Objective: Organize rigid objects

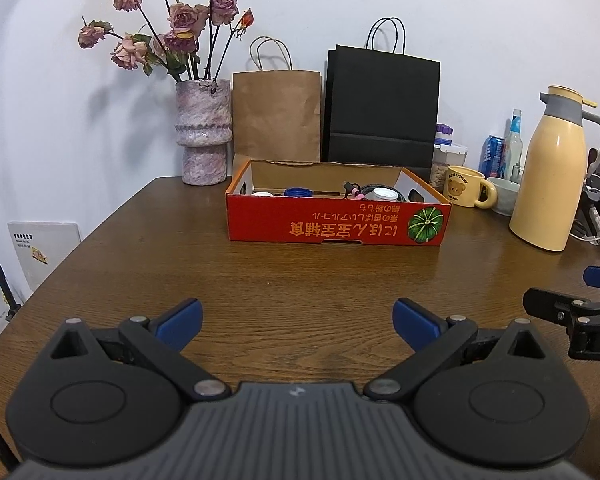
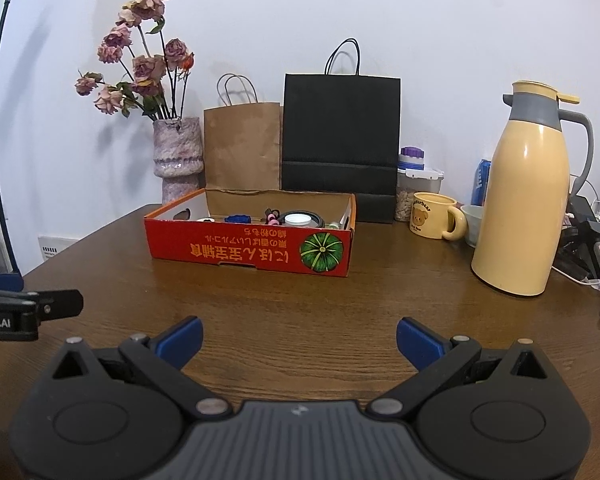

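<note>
Red carton tray (image 1: pixel 336 222), open-topped, pumpkin print on its front wall, standing on the wooden table (image 1: pixel 300 280); taken here as the landmark. Inside the tray: blue ridged cap (image 1: pixel 298 192) toward its left, white round lid (image 1: pixel 385 194) toward its right, a dark cable with pink ties (image 1: pixel 354 190) between them; further contents hidden by the wall. Behind the tray: brown paper bag (image 1: pixel 278 114), black paper bag (image 1: pixel 382 108); behind its left corner, a vase of dried roses (image 1: pixel 203 132). Right of the tray: yellow bear mug (image 1: pixel 466 190), then a cream thermos jug (image 1: pixel 548 176). In front of the tray: bare tabletop, left gripper (image 1: pixel 298 322) and right gripper (image 2: pixel 299 340), both spread wide, holding nothing. Judgement: loose items appear already collected in the tray; little or nothing visibly left, though the mug may remain.
</note>
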